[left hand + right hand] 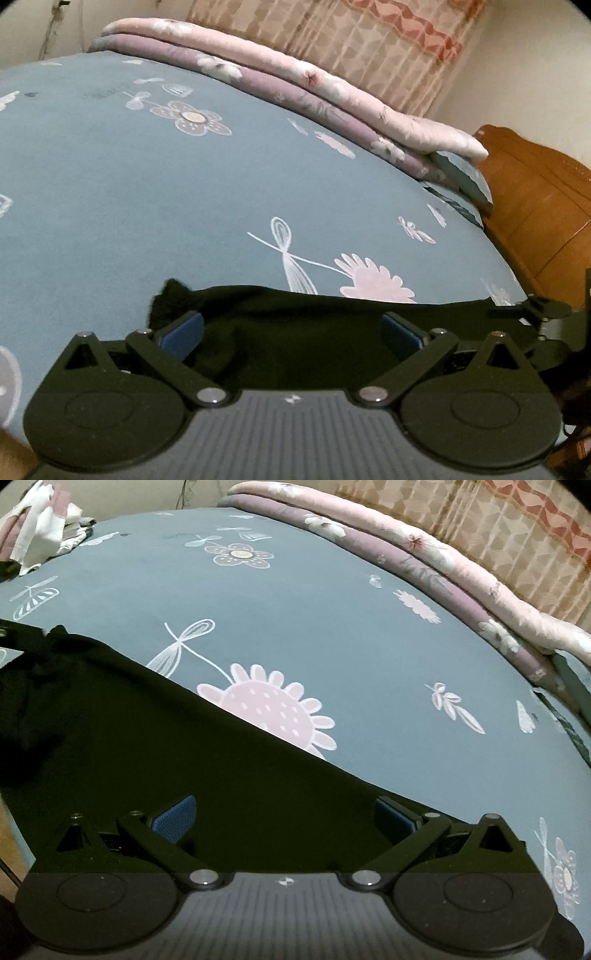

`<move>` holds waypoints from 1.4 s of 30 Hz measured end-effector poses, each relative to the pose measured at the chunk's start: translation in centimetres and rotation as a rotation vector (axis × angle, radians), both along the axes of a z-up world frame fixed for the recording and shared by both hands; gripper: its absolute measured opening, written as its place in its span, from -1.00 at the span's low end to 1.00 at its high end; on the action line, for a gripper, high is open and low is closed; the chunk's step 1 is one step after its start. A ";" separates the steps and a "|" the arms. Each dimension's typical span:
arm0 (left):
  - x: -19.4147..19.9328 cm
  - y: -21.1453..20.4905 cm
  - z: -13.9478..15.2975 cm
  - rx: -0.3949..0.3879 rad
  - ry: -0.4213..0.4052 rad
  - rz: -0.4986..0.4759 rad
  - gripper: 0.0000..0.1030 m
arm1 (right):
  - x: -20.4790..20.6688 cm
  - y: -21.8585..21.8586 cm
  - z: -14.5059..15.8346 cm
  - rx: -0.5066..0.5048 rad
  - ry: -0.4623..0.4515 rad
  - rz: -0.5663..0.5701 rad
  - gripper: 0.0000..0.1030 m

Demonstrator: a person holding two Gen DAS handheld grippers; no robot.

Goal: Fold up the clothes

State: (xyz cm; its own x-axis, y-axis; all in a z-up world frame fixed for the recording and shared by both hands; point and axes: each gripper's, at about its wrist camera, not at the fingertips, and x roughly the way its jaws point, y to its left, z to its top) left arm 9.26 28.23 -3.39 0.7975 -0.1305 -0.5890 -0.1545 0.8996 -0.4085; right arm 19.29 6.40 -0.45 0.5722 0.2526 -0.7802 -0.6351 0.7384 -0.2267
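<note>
A black garment (295,332) lies flat at the near edge of the bed, its far edge running across the blue flowered sheet (147,203). My left gripper (291,332) is open, its blue-padded fingers (183,334) spread wide just above the cloth near a bunched corner. In the right wrist view the same black garment (166,757) fills the lower left, its edge slanting down to the right. My right gripper (284,818) is open over the cloth, holding nothing. The other gripper shows in each view at the frame's side.
Folded pink and purple quilts (295,85) lie along the far side of the bed. A wooden headboard (535,206) stands at the right. A pile of white and pink clothes (40,528) sits at the far left corner. Curtains hang behind.
</note>
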 end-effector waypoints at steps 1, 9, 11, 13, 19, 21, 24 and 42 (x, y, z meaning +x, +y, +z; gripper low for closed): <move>-0.6 0.2 0.2 0.005 0.003 0.011 0.97 | 0.1 0.2 -0.1 0.004 0.006 0.007 1.00; -5.0 2.1 -0.9 -0.107 0.074 0.159 0.97 | 0.8 2.7 -1.0 0.009 0.049 0.103 1.00; -5.3 2.2 -1.6 -0.175 0.076 0.173 0.97 | 0.9 3.3 -1.3 0.008 0.061 0.127 1.00; -5.7 2.3 -2.4 -0.243 0.079 0.187 0.97 | 1.0 3.8 -1.5 0.007 0.071 0.149 1.00; -6.2 2.4 -4.7 -0.427 0.083 0.221 0.97 | 0.7 4.5 -1.3 -0.014 0.063 0.201 1.00; -5.8 2.4 -5.6 -0.473 0.087 0.223 0.97 | 0.7 4.3 -1.2 -0.019 0.061 0.201 1.00; -5.1 2.5 -6.7 -0.530 0.090 0.226 0.97 | 0.8 3.8 -1.1 -0.025 0.061 0.181 1.00; -2.9 2.9 -7.4 -0.541 0.051 0.305 0.98 | 0.7 2.8 -0.9 -0.035 0.046 0.147 1.00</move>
State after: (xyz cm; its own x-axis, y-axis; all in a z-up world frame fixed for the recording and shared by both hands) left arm 6.41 31.08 -10.80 0.8183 -0.1918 -0.5418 -0.4035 0.4795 -0.7792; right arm 19.98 9.22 -1.33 0.4946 0.3033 -0.8145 -0.7462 0.6287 -0.2190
